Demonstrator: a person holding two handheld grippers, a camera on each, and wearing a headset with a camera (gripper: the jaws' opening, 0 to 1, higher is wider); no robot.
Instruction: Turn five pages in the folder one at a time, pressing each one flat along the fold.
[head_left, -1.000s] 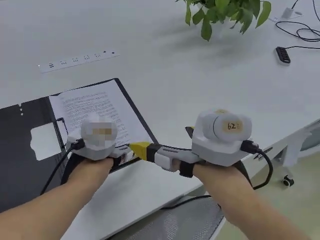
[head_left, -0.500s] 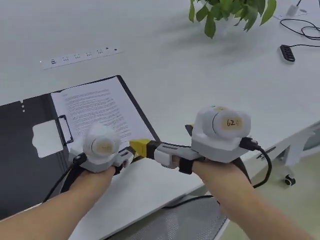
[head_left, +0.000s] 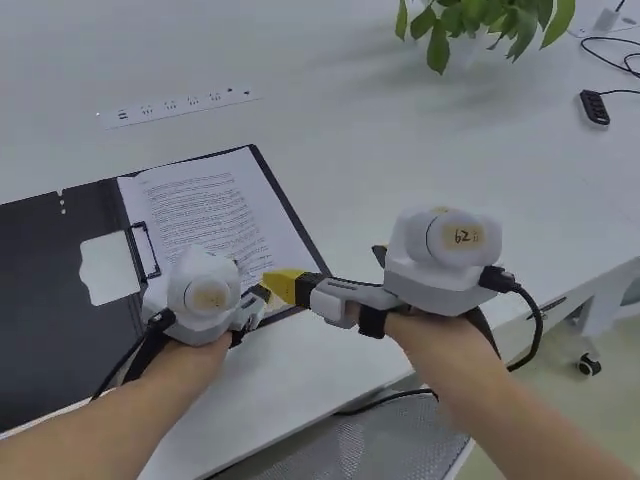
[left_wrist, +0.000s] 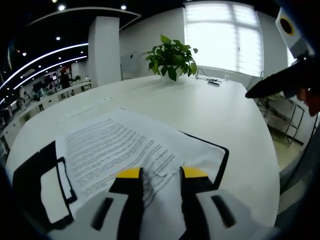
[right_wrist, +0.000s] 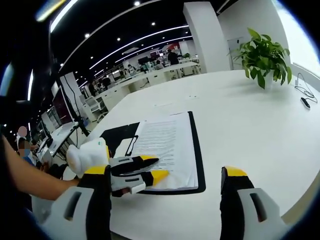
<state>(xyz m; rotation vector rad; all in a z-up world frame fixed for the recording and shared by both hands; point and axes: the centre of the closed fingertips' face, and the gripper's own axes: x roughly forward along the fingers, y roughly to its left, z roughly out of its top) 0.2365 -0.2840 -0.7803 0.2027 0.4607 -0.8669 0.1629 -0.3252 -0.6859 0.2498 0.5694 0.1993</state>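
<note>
A black folder (head_left: 60, 300) lies open on the white table, with a printed page (head_left: 210, 215) on its right half. My left gripper (head_left: 256, 300) rests low at the page's near corner. In the left gripper view its yellow-tipped jaws (left_wrist: 162, 173) stand a narrow gap apart, and the printed page (left_wrist: 125, 145) shows between and beyond them. My right gripper (head_left: 288, 285) points left from just off the folder's near right edge, close to the left one. It stands wide open (right_wrist: 166, 171) with nothing held, facing the left gripper (right_wrist: 153, 166) and the page (right_wrist: 167, 142).
A metal clip (head_left: 142, 250) and a white label (head_left: 105, 268) sit by the fold. A socket strip (head_left: 175, 103) lies behind the folder, a potted plant (head_left: 480, 25) at the back right, and a black remote (head_left: 594, 106) with cables at the far right. The table's front edge (head_left: 330, 375) runs under my hands.
The head camera has drifted, shifting the whole picture right and down. The left gripper has eased back toward the page's near corner. The right gripper has barely moved.
</note>
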